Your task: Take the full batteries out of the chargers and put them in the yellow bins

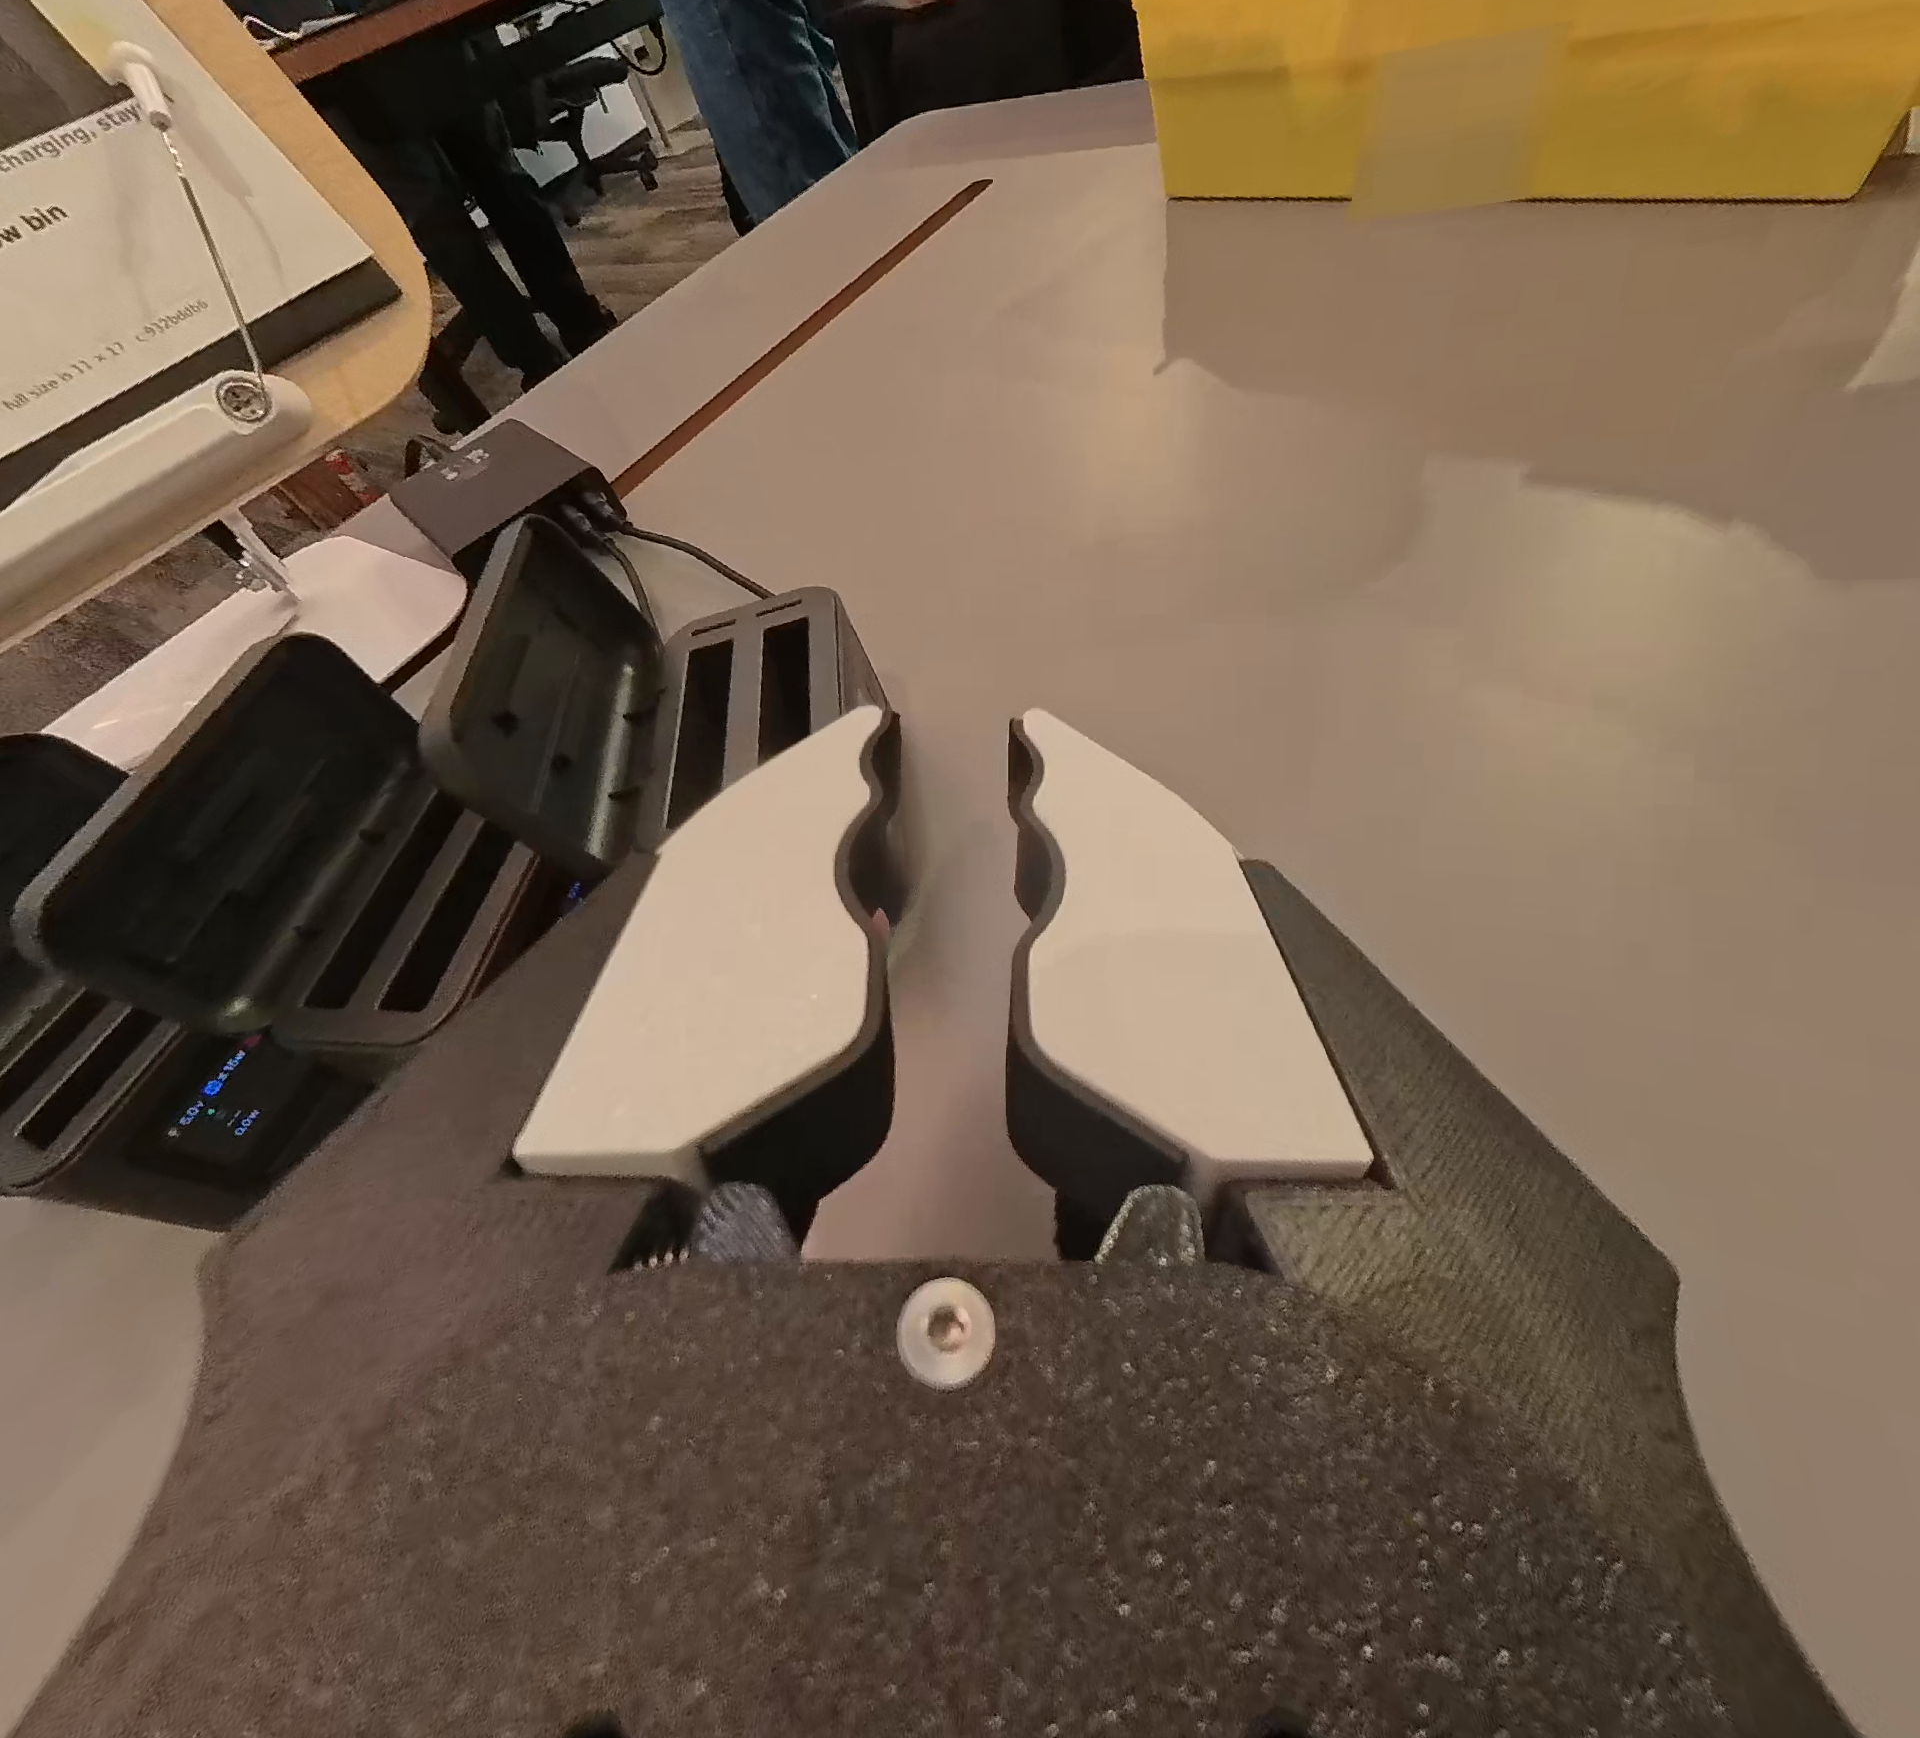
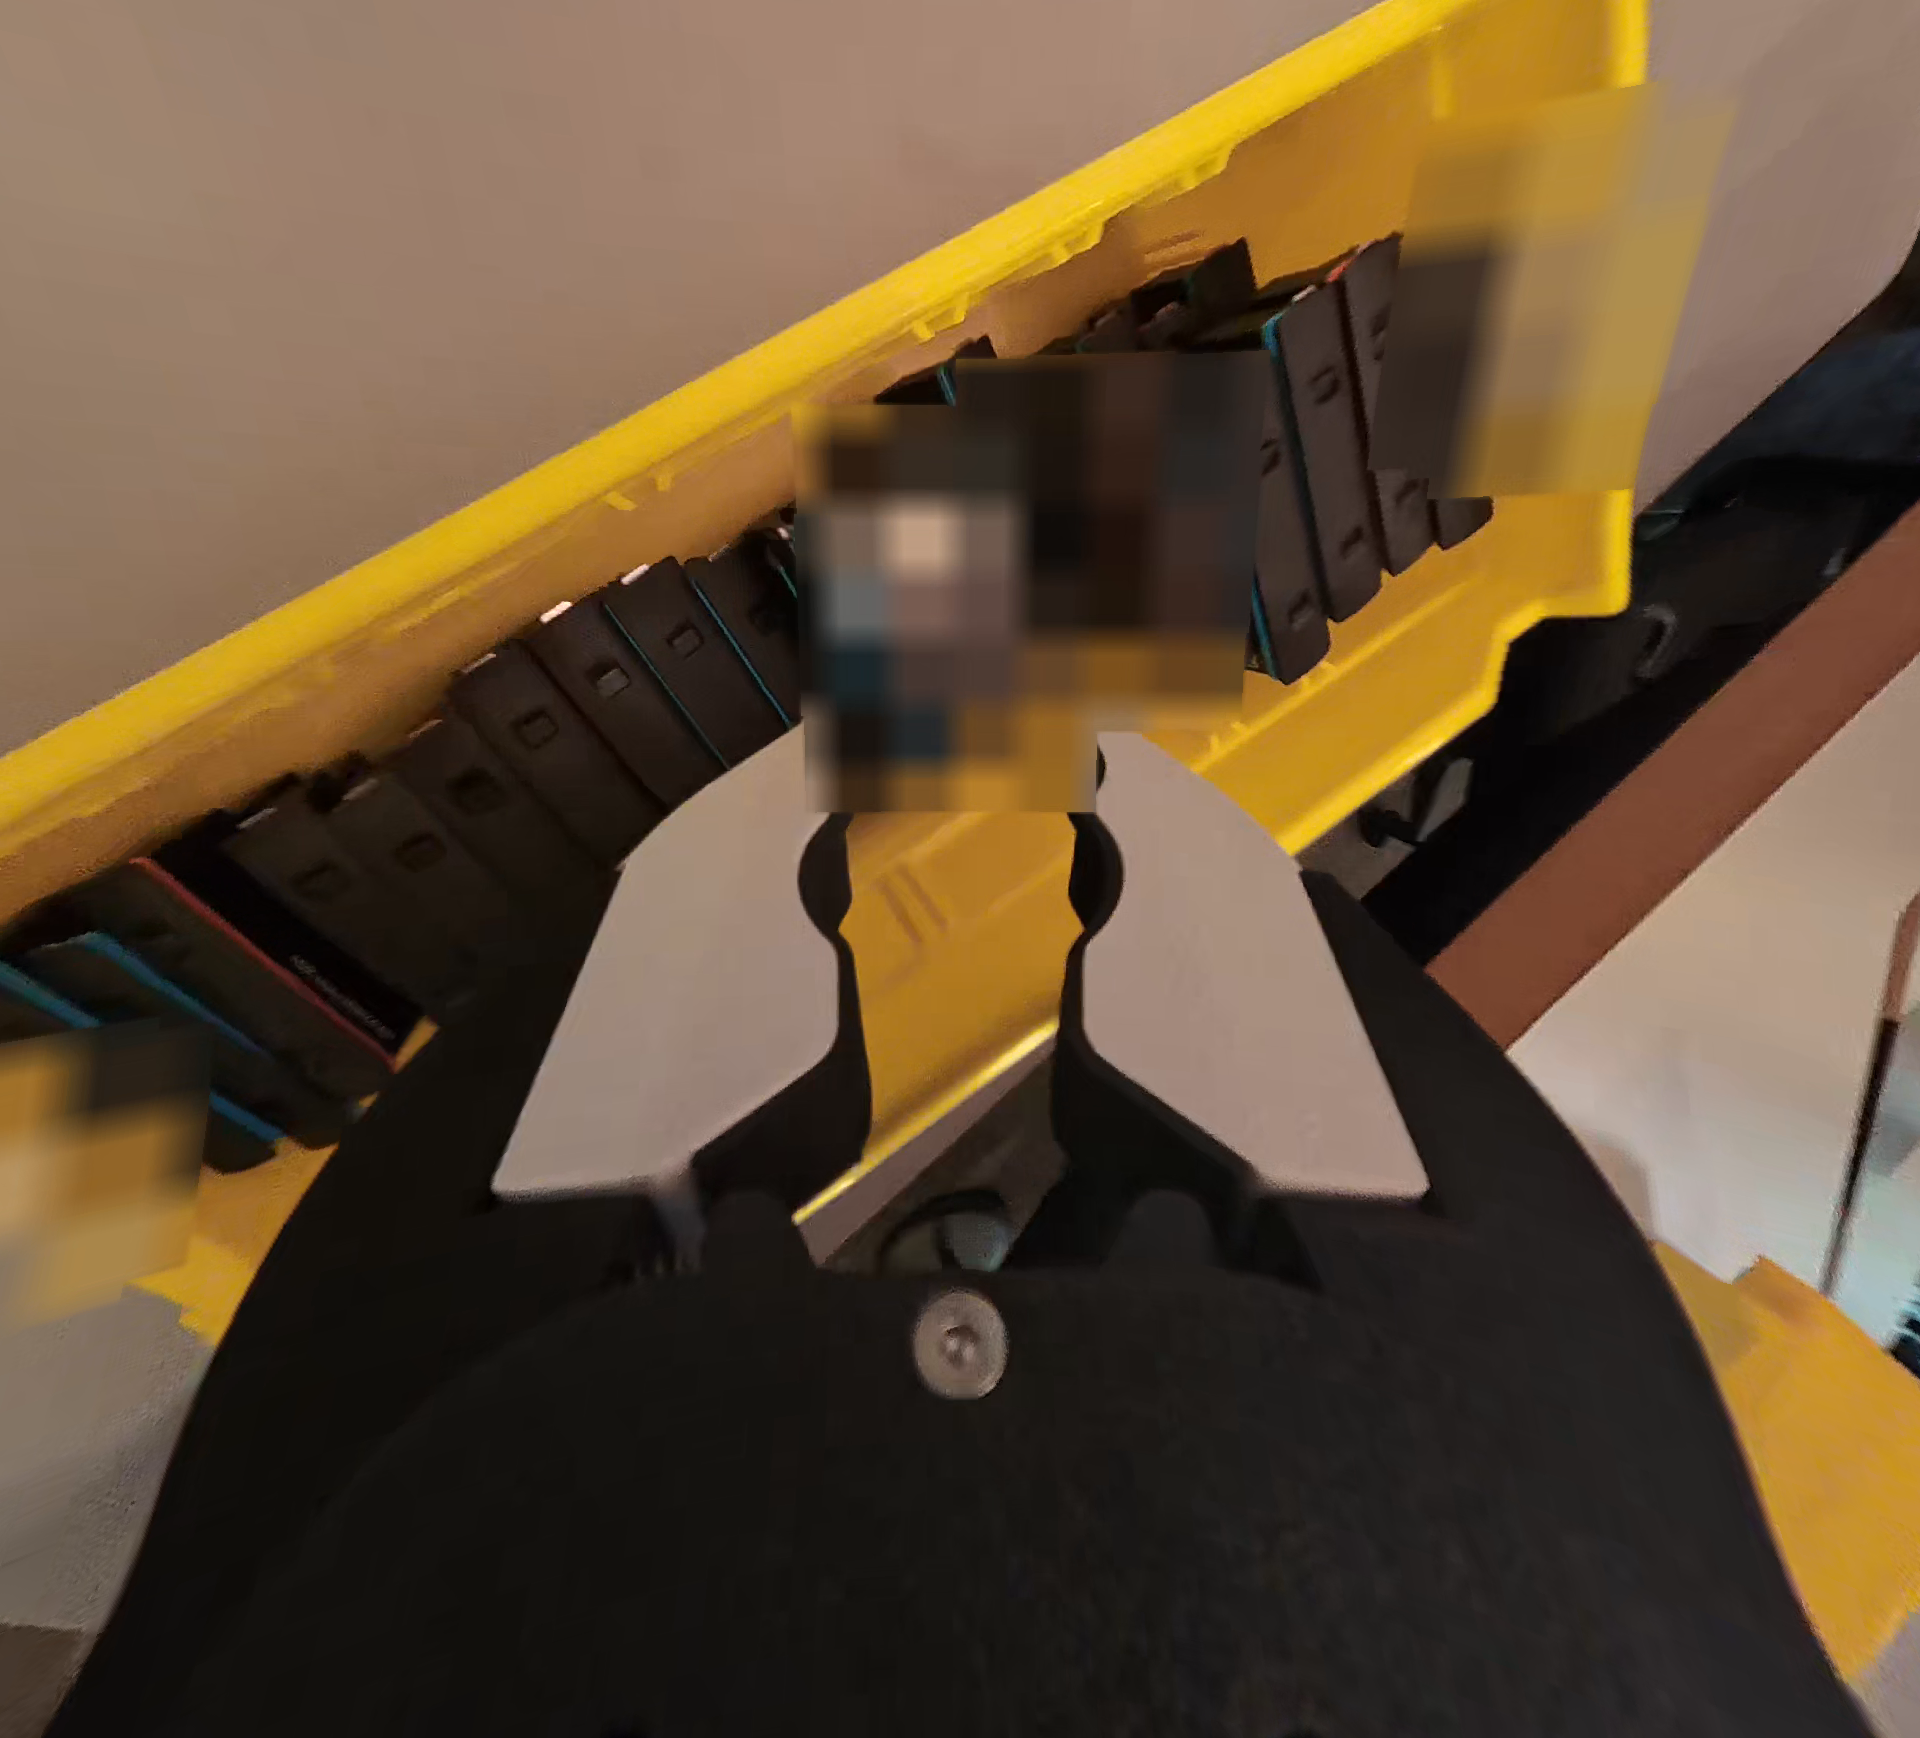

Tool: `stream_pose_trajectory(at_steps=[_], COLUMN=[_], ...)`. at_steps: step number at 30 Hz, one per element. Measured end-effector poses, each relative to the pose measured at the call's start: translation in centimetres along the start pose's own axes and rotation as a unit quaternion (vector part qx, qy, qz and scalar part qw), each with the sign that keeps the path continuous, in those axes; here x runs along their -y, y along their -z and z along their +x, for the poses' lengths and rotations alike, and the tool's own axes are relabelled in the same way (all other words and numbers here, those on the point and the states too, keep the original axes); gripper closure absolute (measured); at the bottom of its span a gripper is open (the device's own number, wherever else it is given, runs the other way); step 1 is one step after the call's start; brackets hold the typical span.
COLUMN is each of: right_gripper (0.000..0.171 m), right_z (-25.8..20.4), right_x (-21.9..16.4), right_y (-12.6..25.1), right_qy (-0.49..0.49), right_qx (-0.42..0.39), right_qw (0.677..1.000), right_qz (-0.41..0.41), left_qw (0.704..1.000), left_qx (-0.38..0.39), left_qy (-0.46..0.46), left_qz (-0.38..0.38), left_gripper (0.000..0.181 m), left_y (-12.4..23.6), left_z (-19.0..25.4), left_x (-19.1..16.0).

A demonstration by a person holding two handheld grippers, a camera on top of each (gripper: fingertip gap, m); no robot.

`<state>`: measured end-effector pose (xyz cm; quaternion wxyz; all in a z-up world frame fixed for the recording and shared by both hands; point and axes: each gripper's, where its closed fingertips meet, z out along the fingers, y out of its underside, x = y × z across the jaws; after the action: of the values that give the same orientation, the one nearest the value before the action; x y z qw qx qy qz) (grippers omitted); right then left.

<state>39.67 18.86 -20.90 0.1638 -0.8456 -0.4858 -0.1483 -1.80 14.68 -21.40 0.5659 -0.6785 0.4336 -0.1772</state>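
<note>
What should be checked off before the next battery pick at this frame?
1. Left tool empty and open: ok.
2. Right tool empty: ok, open with only the bin behind its gap.
3. Charger lid raised: ok.
4. Battery left in its slots: not ok, the visible slots look empty; neighbouring chargers partly hidden.
5. Yellow bin has room: ok, the batteries stand in a row with bare floor beside.
6. Table path to bin free: ok.
</note>
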Motion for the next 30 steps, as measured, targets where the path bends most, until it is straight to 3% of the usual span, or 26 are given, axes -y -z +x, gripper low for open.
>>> stream_pose_trajectory(at_steps=[12, 21, 24, 30], right_gripper=[0.139, 0.149, 0.158, 0.158], right_z=[-0.7, -0.8, 0.2, 1.0], right_x=[0.7, 0.7, 0.9, 1.2], right_y=[-1.8, -1.5, -1.0, -0.4], right_qy=[0.112, 0.127, 0.127, 0.12], right_qx=[-0.002, 0.049, 0.032, 0.023], right_qw=[0.992, 0.99, 0.99, 0.992], right_qz=[-0.051, -0.048, -0.046, -0.033], left_qw=[1.0, 1.0, 1.0, 1.0], left_qx=[-0.007, -0.013, -0.014, -0.017], left_qy=[-0.006, -0.013, -0.012, -0.018], left_qz=[-0.006, -0.008, -0.009, -0.013], left_gripper=[0.163, 0.163, 0.163, 0.163], left_y=[-0.1, -0.1, -0.2, -0.3], left_z=[0.2, 0.5, 0.5, 0.7], left_x=[-0.3, -0.4, -0.4, -0.5])
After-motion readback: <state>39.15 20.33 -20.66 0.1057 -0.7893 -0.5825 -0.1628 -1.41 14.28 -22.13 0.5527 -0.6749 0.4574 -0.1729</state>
